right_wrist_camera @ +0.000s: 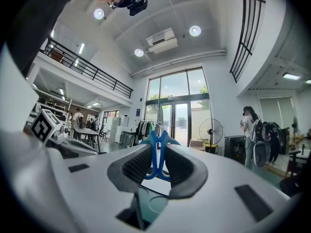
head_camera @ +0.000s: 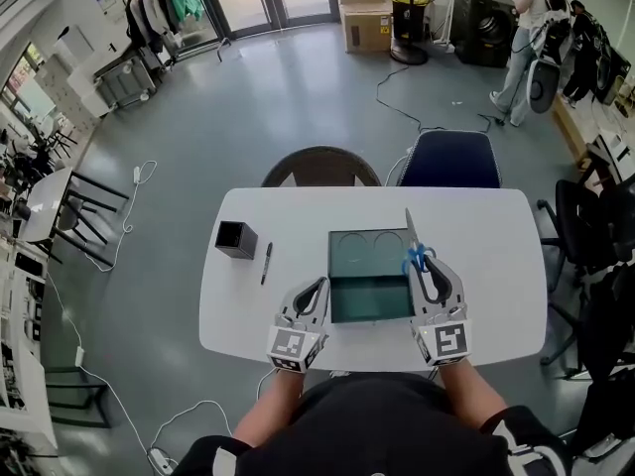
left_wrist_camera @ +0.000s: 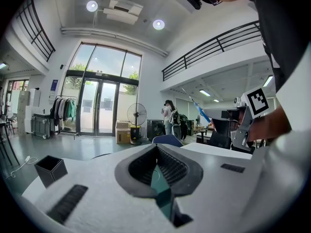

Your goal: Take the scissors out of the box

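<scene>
L tongs (head_camera: 314, 291): at near-left of box (head_camera: 369, 303), pinched narrow on its left wall; teal sliver shows between pads.
R tongs (head_camera: 429, 266): clamped on scissors (head_camera: 415, 251) by the handles, held over box's right edge.
Scissors axis: long axis mostly upright; tips up, leaning toward far side; handles low, in the tongs.
Scissors look: blue loop handles, thin grey blades lying together as one strip.
Box: open, teal inside, far half w/ round outlines; sits mid counter (head_camera: 496, 266).
Left of box: black marker (head_camera: 266, 263), then black square cup (head_camera: 235, 239), apart from each other.
</scene>
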Tool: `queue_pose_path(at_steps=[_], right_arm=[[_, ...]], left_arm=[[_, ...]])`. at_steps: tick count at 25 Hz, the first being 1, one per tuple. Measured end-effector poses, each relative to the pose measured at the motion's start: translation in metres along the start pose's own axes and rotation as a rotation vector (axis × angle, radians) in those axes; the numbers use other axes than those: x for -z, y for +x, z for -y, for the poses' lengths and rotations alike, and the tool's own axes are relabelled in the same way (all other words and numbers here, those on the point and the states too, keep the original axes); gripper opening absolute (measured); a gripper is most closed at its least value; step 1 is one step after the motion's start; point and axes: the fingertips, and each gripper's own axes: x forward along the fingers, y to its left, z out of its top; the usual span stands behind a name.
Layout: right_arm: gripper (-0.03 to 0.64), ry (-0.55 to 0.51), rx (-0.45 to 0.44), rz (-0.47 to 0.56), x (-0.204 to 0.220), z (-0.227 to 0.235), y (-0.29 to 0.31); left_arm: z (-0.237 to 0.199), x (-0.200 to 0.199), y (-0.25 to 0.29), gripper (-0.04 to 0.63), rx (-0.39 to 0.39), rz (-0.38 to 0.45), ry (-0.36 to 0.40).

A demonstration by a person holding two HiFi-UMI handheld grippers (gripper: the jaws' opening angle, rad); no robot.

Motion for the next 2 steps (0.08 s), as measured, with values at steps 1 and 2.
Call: queue_pose_path(at_steps=[1, 2], right_arm=[[0.092, -0.003, -0.001, -0.006, 0.0009, 0.0006, -0.0016], [0.092, -0.007, -0.002, -0.012, 0.0018, 0.0012, -0.0032]], left_arm=[[0.001, 0.0018, -0.0012, 0.012, -0.002, -0.004, -0.004], [0.0021, 0.0036, -0.0023, 0.012, -0.004, -0.008, -0.008]])
